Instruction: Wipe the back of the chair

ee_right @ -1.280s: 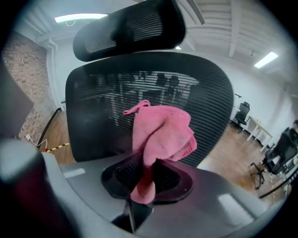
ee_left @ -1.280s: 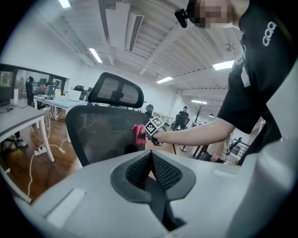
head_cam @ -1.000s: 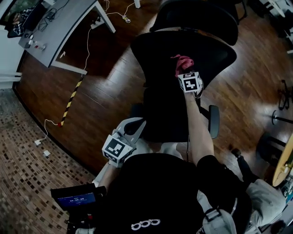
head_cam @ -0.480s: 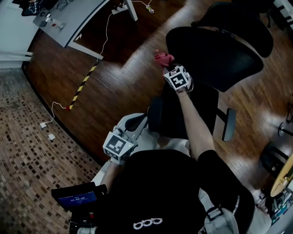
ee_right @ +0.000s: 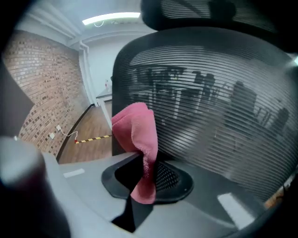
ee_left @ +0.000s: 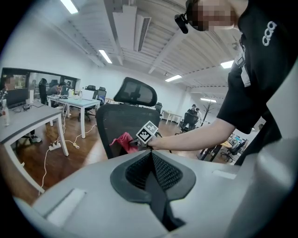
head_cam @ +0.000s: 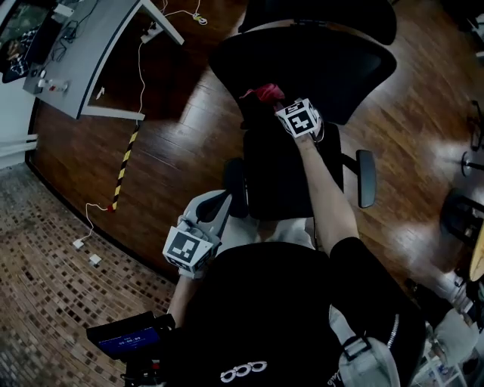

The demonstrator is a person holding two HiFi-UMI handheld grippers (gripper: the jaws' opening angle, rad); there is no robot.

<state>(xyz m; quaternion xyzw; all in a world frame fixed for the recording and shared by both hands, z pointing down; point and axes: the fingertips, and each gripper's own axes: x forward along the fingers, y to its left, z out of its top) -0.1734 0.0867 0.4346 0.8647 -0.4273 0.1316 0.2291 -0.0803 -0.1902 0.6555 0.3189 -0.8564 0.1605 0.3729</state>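
The chair back (ee_right: pixel 214 111) fills the right gripper view, its right and lower edges cut off. The head view foreshortens it from above and clips the headrest (head_cam: pixel 318 13) at the top. Only the left gripper view shows back and headrest whole and upright. A pink cloth (ee_right: pixel 136 135) sits at the back's left edge, long axis upright, one end bunched above the jaws and the other hanging between them. Whether it presses on the mesh cannot be told. The right gripper (ee_right: pixel 146 175) has its jaws closed on the cloth. The left gripper (ee_left: pixel 151 160) is held near the person's body, well apart from the chair, jaws together with nothing between. A desk (head_cam: pixel 83 49) stands off to the left.
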